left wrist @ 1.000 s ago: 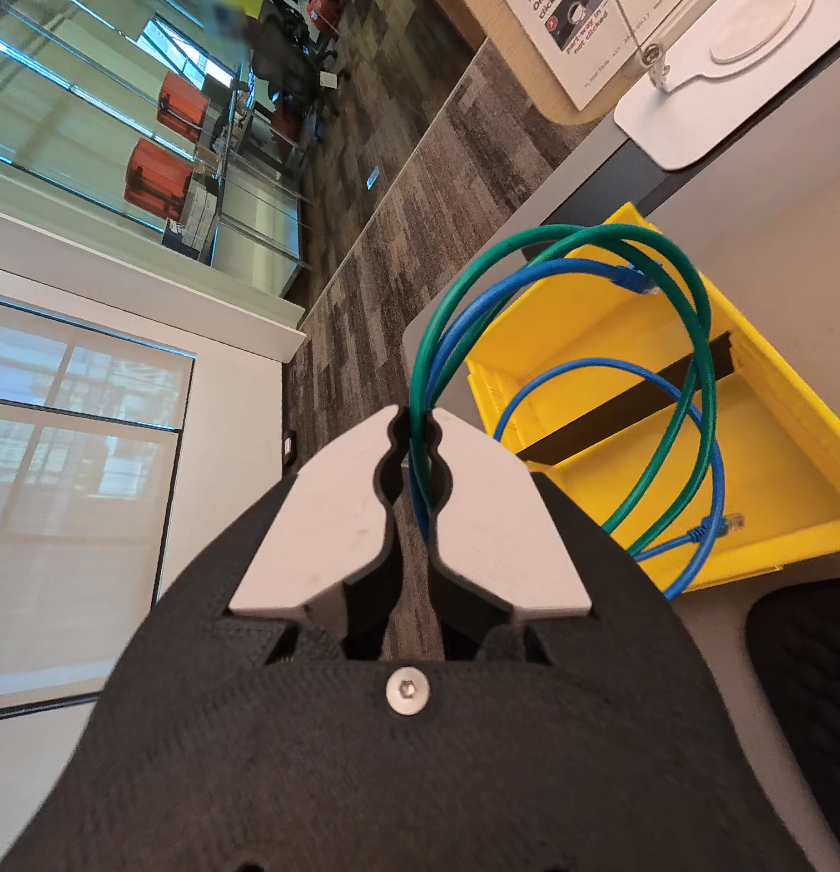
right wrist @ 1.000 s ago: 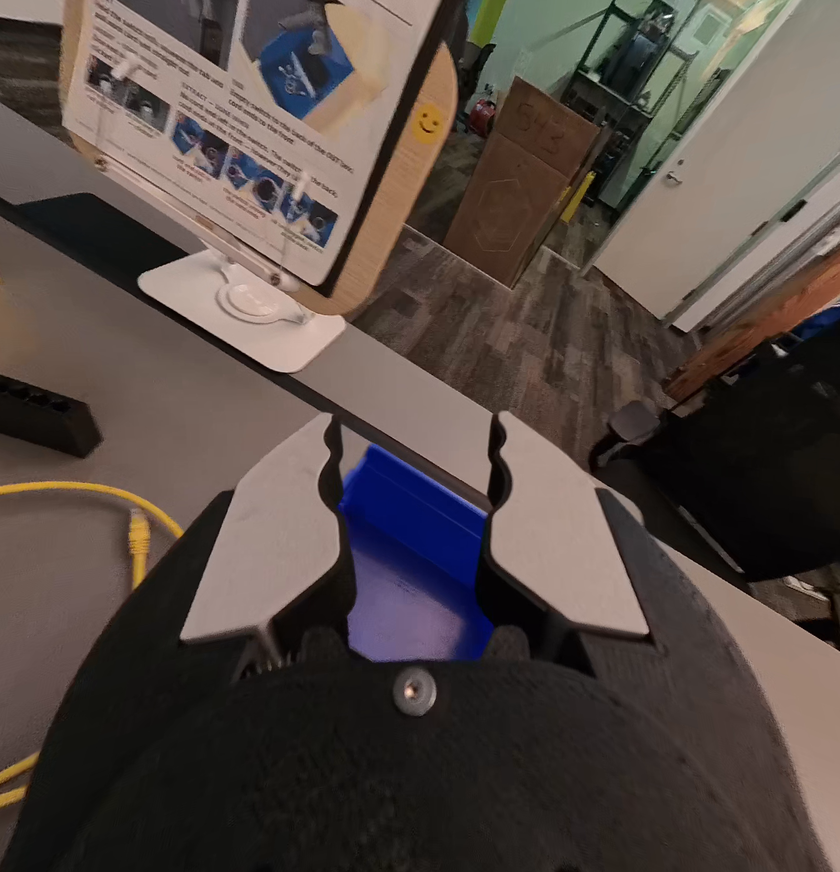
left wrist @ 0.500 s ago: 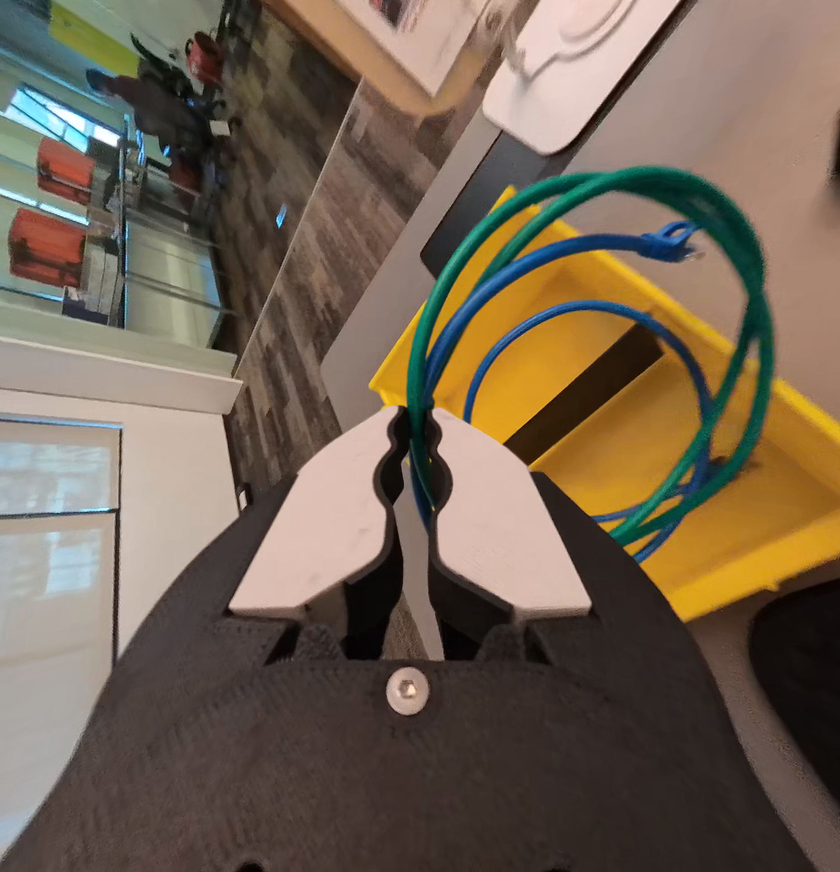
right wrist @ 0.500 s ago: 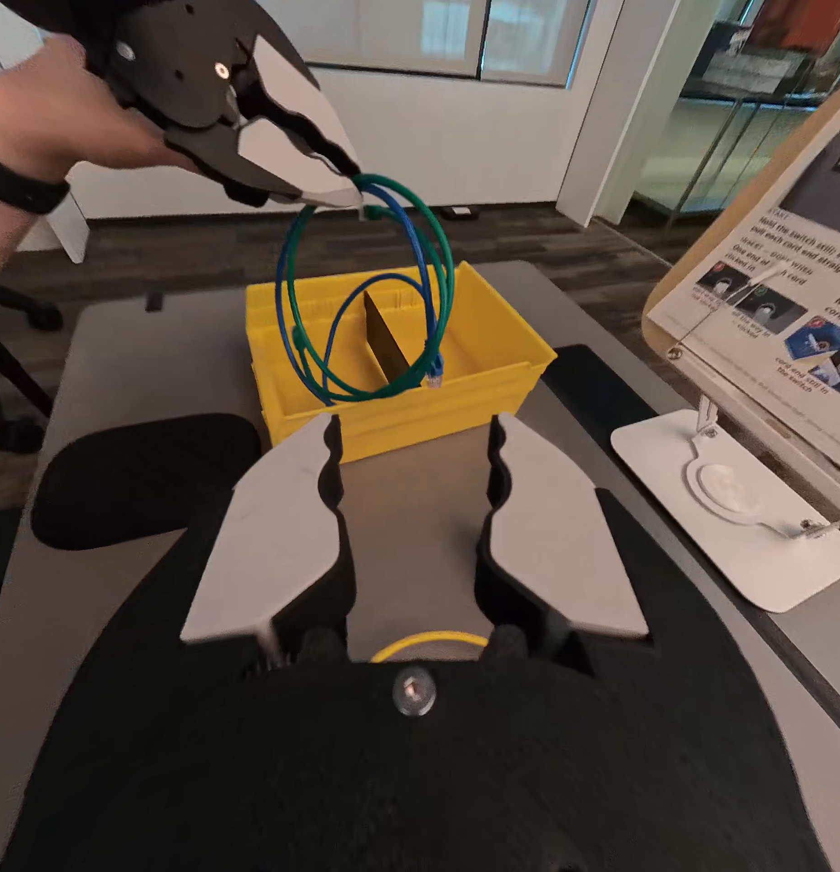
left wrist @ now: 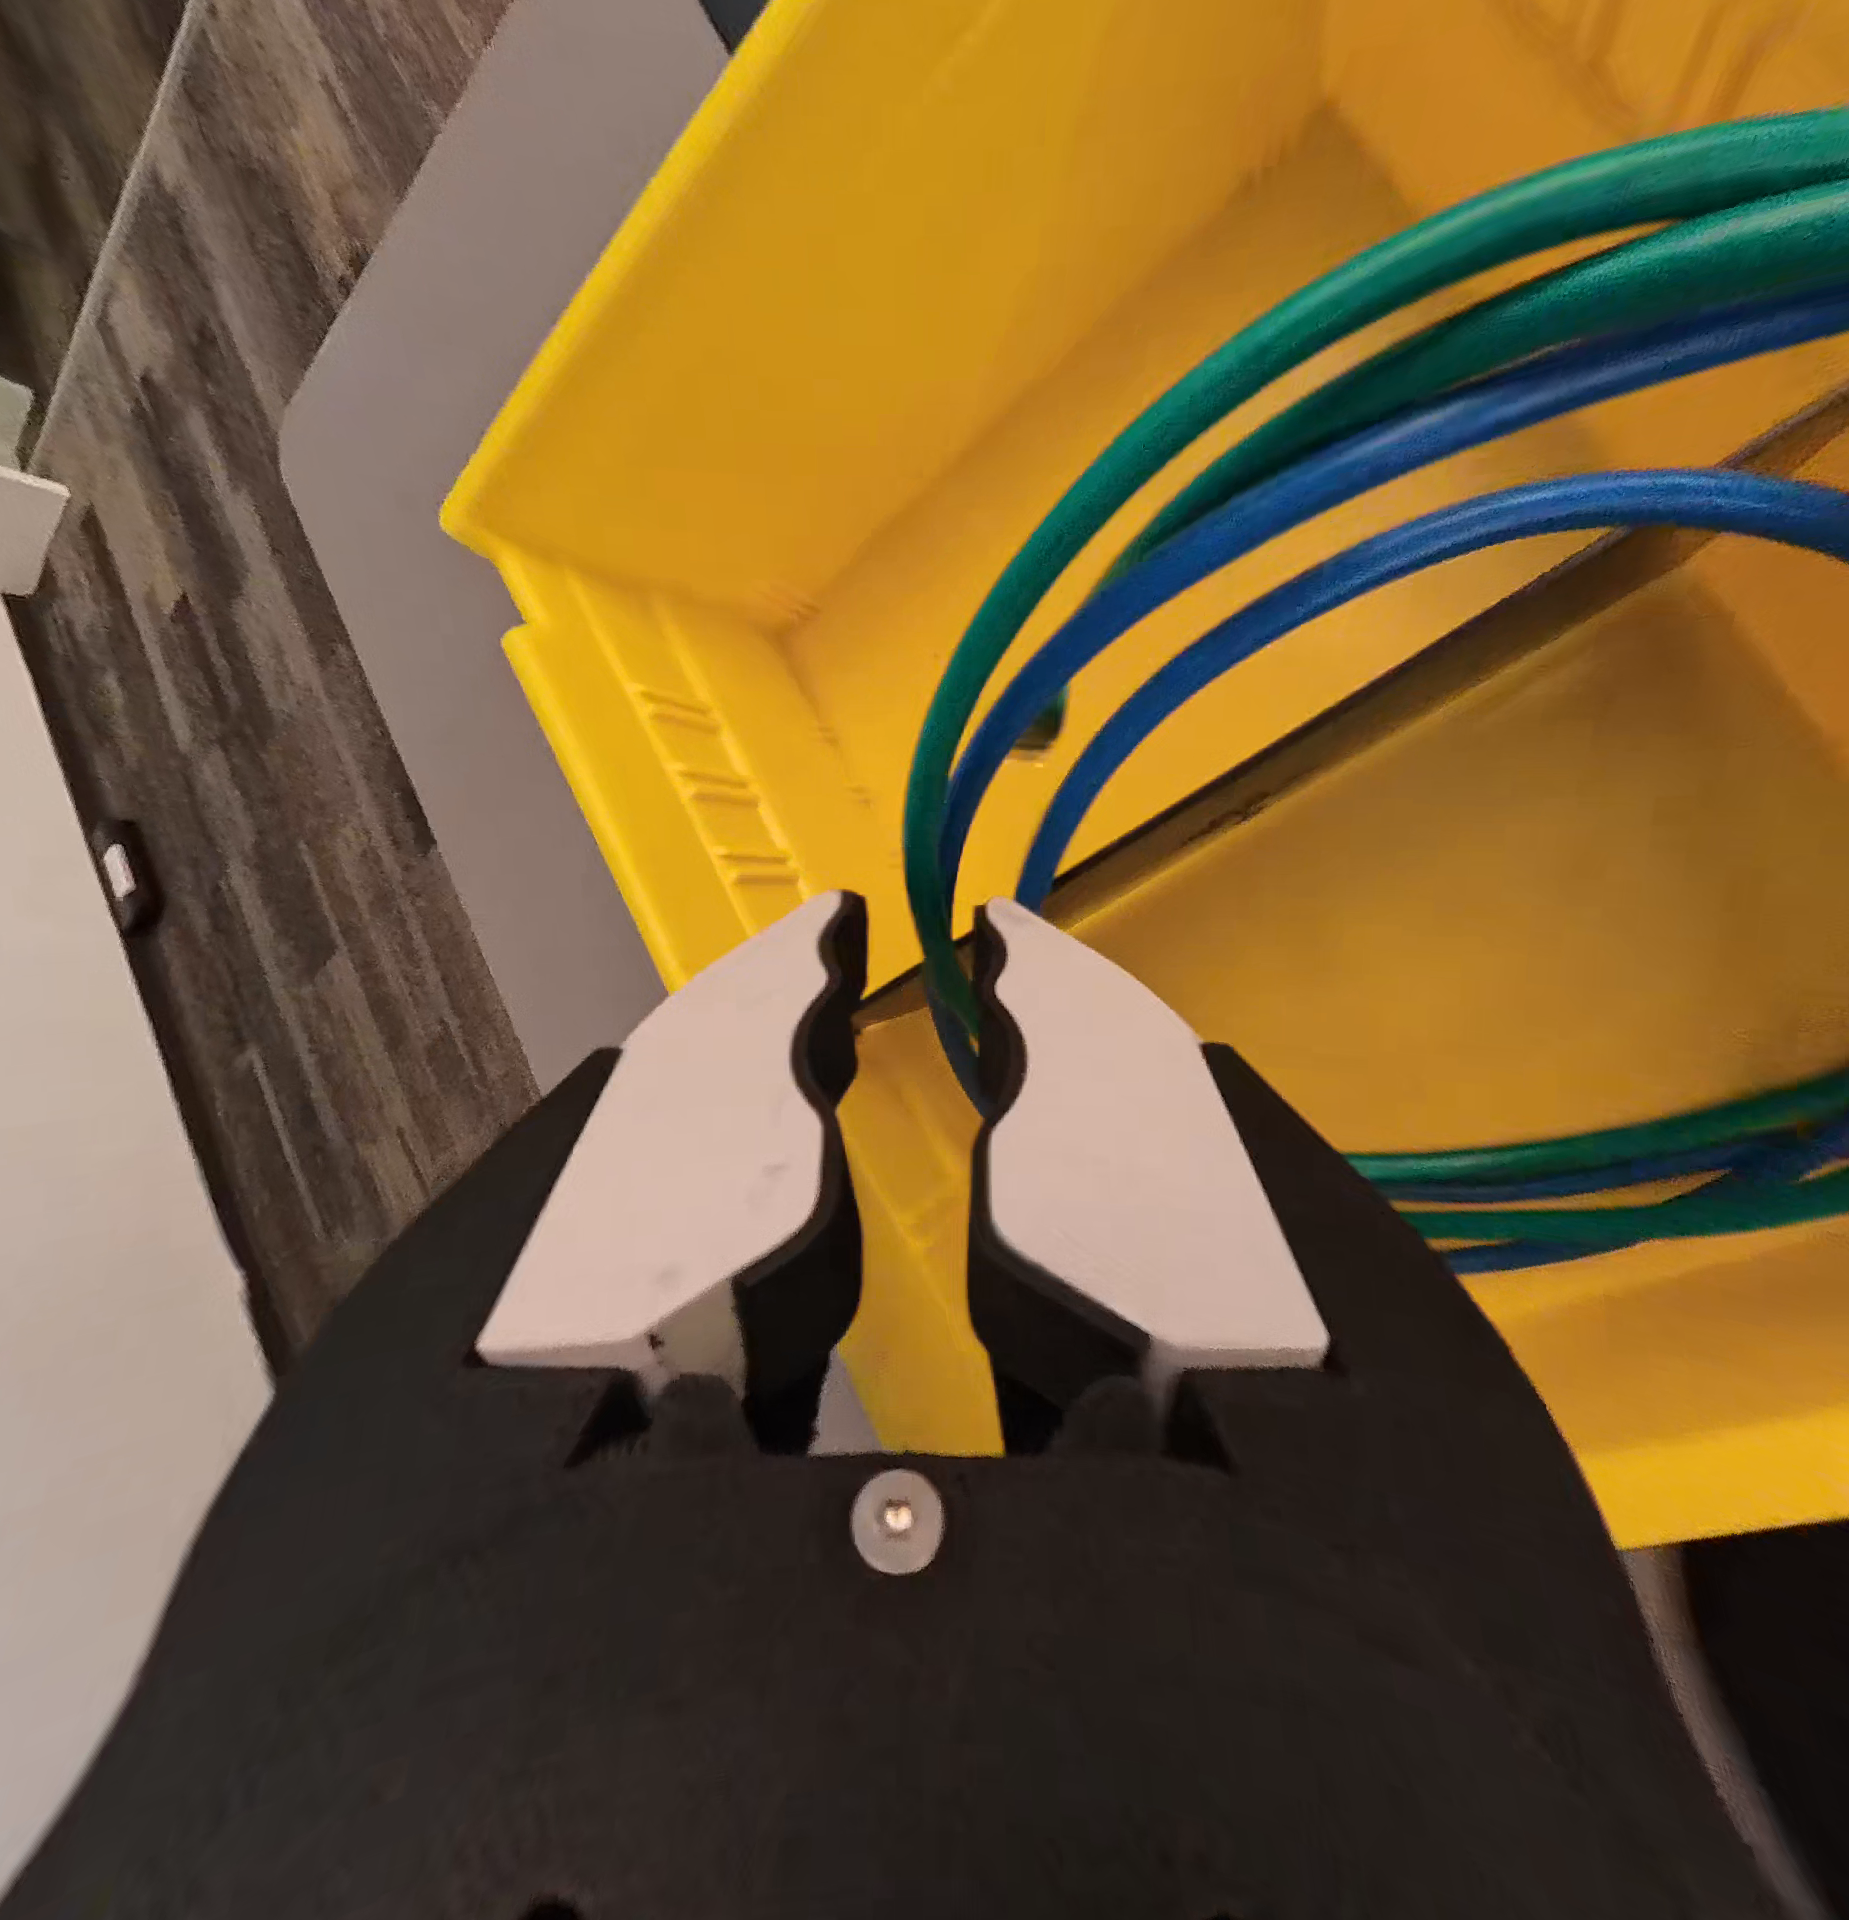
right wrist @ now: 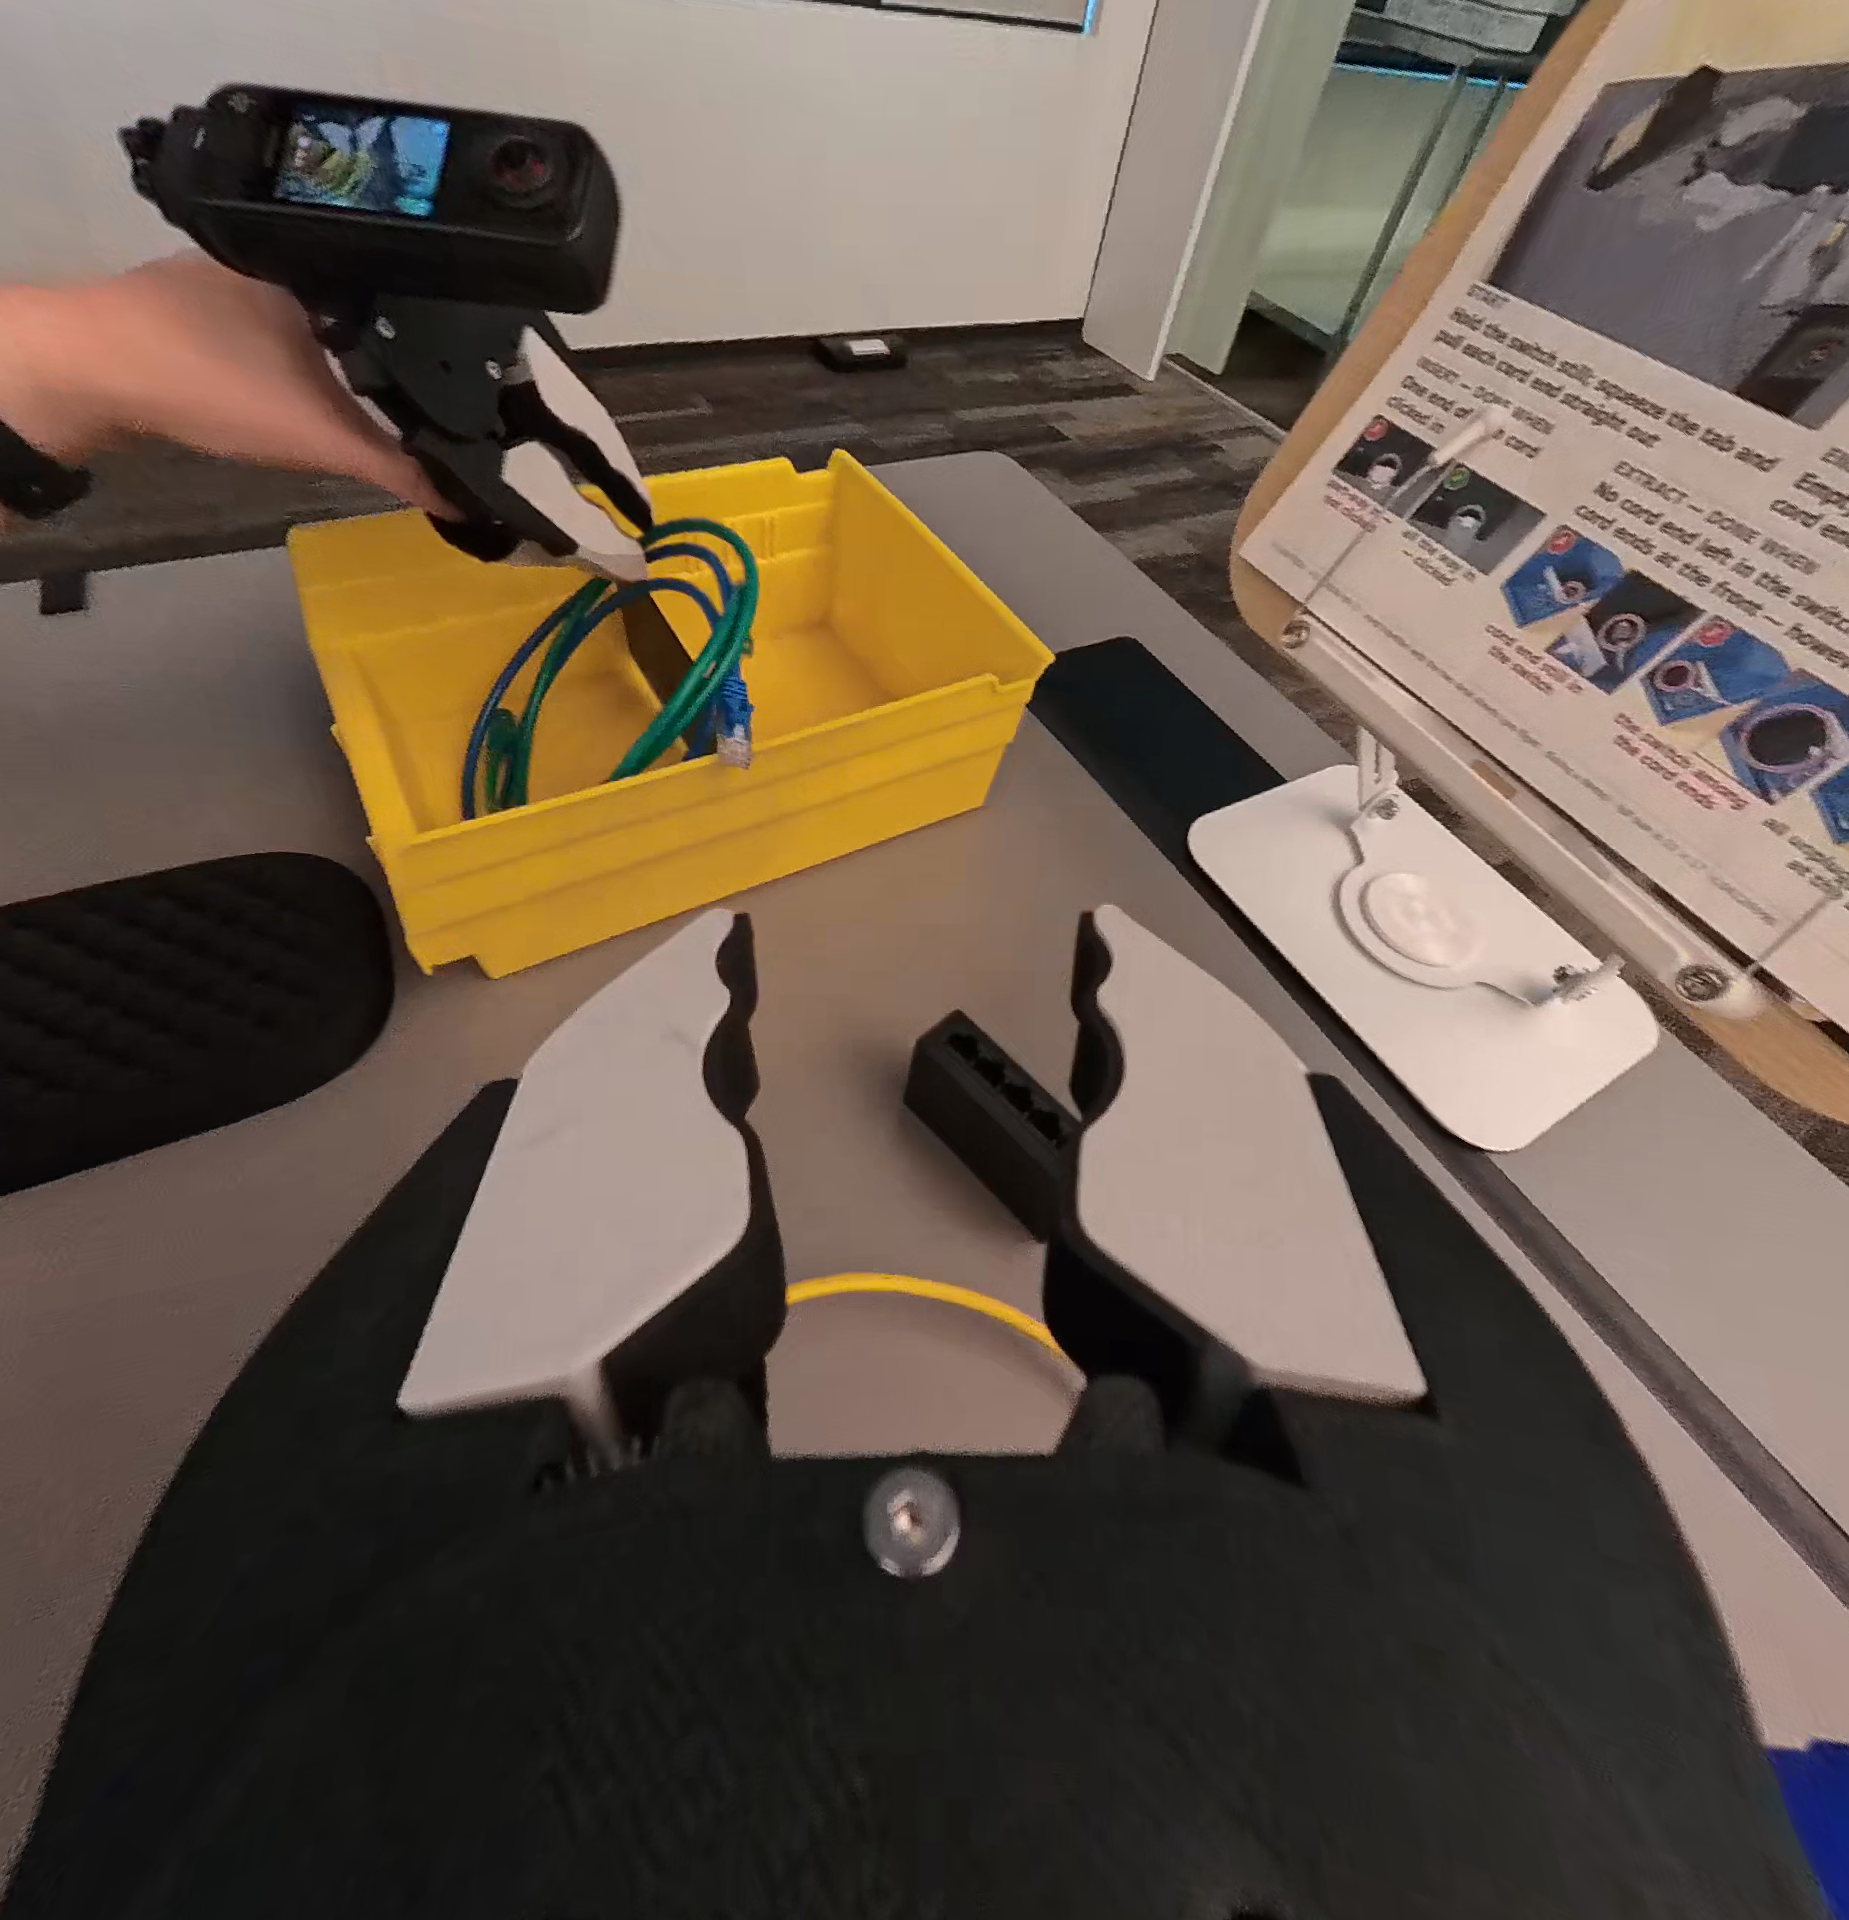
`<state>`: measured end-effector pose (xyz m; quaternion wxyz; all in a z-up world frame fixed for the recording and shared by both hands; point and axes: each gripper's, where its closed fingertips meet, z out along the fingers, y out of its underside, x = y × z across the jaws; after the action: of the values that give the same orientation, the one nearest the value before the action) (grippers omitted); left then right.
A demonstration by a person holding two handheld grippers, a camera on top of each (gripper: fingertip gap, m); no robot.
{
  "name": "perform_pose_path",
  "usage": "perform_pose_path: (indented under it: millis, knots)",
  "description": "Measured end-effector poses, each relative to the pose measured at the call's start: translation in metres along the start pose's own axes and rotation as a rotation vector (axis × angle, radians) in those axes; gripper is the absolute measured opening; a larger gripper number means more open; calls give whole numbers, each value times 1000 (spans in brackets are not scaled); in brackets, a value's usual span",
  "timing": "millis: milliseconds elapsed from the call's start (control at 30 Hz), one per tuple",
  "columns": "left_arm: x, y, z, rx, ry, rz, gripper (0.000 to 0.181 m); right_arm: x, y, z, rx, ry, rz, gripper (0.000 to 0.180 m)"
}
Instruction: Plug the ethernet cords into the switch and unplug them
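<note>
Left wrist view shows the left gripper [left wrist: 918,920] low over the yellow plastic bin [left wrist: 785,343], its jaws parted a little; the green ethernet cord [left wrist: 1304,312] and blue ethernet cord [left wrist: 1346,520] loop through the gap, resting against the right-hand jaw, so they look released, not clamped. In the right wrist view, going left to right, a black textured pad [right wrist: 151,997] lies on the grey counter [right wrist: 224,1351], then the bin with both coils draped across its dark divider, and the small black network switch [right wrist: 987,1107] just ahead of the right gripper [right wrist: 915,940], whose jaws are spread wide and empty. The switch's long axis runs diagonally under the right-hand jaw, ports facing left. A yellow ethernet cord [right wrist: 920,1299] lies nearest, between the right gripper's jaws, so that gripper is better placed.
</note>
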<state>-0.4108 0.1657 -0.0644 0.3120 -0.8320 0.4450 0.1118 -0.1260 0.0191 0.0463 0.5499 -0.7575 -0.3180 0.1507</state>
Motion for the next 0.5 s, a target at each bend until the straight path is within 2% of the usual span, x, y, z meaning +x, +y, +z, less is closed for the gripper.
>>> perform_pose_path:
  millis: [133,200,233,333,500]
  knots:
    - [-3,-3,-22,164,-33,-115,32,10,7,-3,-15,27,-11,60]
    - [3,-8,-48,279,-45,-171,54,15,8,-3,-24,43,-23,60]
    - [14,-11,-62,338,-20,-188,58,17,8,-4,-25,53,-28,60]
    - [73,-16,-89,453,118,-110,53,18,5,-7,-18,54,-40,60]
    - [135,-9,-74,339,197,69,44,17,3,-9,-17,44,-46,60]
